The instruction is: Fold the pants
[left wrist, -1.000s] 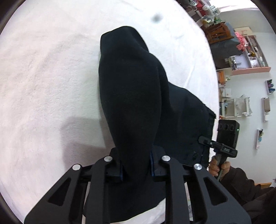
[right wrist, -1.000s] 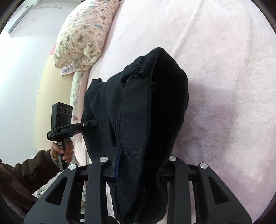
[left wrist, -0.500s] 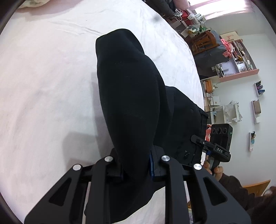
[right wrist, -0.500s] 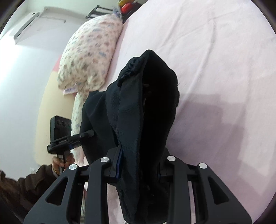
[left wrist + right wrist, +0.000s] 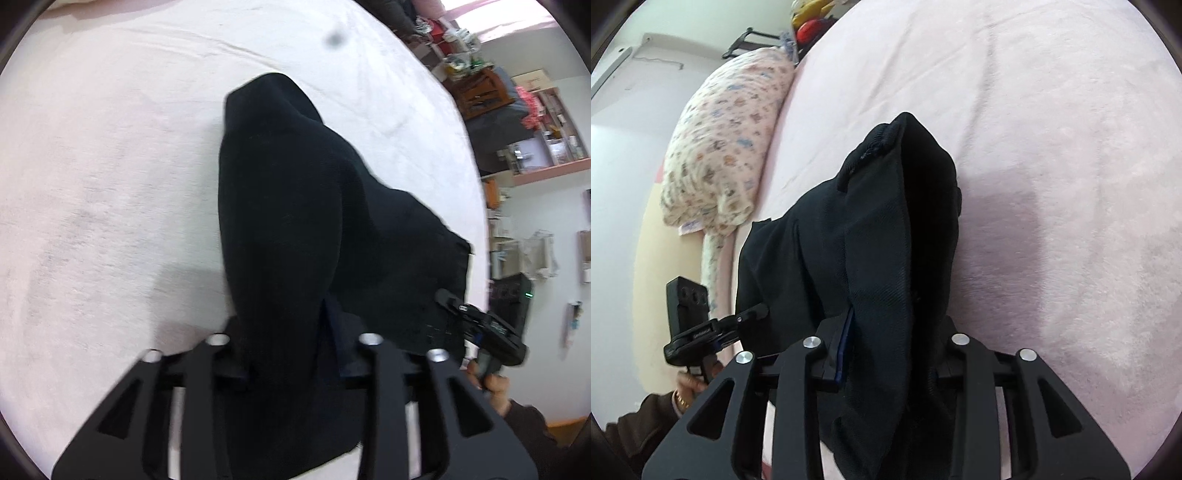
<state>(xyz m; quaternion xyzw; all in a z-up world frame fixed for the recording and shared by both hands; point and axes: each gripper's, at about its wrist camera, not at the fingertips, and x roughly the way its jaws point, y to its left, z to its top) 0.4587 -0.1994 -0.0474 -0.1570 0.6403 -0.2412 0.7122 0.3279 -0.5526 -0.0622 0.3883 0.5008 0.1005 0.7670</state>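
Pink plush bedspread (image 5: 110, 221) fills both wrist views and serves as my work surface. My left gripper (image 5: 291, 350) is pinched onto a thick bunch of the black pants (image 5: 280, 229), the cloth running up out of its jaws. My right gripper (image 5: 886, 354) clamps another bunch of the same garment, with a ribbed hem or waistband showing at the top of the fold. Between the two grips the fabric hangs lifted as a doubled sheet, and its far end appears to trail on the bedspread. I judge one fold to be under way: the held edge is not yet laid down or smoothed, and further folds likely remain. A patterned pillow (image 5: 727, 147) lies at the bed's far edge. Cluttered shelves (image 5: 543, 147) line the wall; their contents are too small to identify.
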